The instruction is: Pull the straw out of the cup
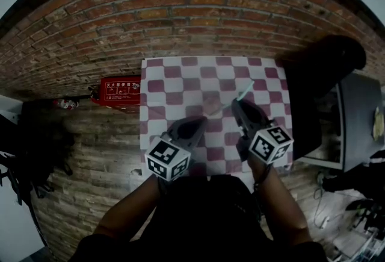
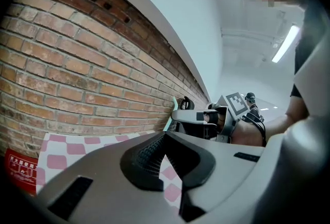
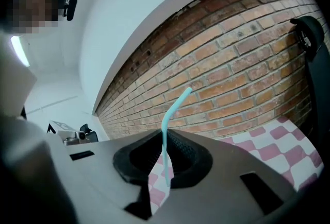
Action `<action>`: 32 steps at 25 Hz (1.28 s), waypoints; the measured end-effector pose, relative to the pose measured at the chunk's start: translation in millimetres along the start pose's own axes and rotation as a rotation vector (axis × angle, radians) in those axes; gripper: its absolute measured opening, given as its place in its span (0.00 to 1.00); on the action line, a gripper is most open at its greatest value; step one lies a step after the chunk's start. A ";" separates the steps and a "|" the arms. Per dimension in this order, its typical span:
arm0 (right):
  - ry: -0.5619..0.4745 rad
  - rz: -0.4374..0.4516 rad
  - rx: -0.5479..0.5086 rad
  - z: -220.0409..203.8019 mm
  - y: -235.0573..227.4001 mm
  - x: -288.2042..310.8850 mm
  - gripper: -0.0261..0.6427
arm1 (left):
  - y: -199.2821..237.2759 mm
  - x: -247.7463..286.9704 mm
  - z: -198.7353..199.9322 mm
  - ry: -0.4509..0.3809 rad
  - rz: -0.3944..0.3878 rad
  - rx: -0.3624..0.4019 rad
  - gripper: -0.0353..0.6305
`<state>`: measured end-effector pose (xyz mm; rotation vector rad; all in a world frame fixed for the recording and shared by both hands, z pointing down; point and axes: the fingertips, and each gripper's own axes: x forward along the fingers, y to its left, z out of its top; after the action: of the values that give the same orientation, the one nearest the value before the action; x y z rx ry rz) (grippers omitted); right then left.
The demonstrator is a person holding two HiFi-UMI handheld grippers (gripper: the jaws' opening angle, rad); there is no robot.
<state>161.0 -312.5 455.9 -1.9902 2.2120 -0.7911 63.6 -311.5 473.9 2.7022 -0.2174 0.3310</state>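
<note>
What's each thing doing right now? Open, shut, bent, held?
straw: bent near its top, held, lower end hanging free.
right gripper: jaws shut on the straw.
left gripper: jaws together, nothing between them.
checkered cloth: spread flat.

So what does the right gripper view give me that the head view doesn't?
Only the right gripper view: the right gripper's jaws closed on the teal straw, with its bent tip above them and its lower end hanging free, no cup around it.

Only the head view: the whole checked tablecloth, a red box on the floor to its left, the person's arms, and the left gripper beside the right one over the cloth.

Both: the straw, the cloth and the brick wall.
</note>
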 end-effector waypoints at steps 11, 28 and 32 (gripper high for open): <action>0.006 0.045 -0.043 6.3 21.6 -30.4 0.09 | -10.9 -26.2 4.6 -0.022 0.020 -0.001 0.06; -0.006 0.187 -0.123 21.6 -1.8 -123.3 0.09 | -82.1 -21.7 3.1 -0.045 0.163 0.053 0.06; -0.003 0.223 -0.121 11.9 -6.9 -159.7 0.09 | -113.1 -19.9 -5.3 -0.051 0.198 0.064 0.06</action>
<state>197.9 -165.8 402.6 -1.7451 2.4778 -0.6409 66.0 -204.9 430.9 2.7599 -0.4999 0.3312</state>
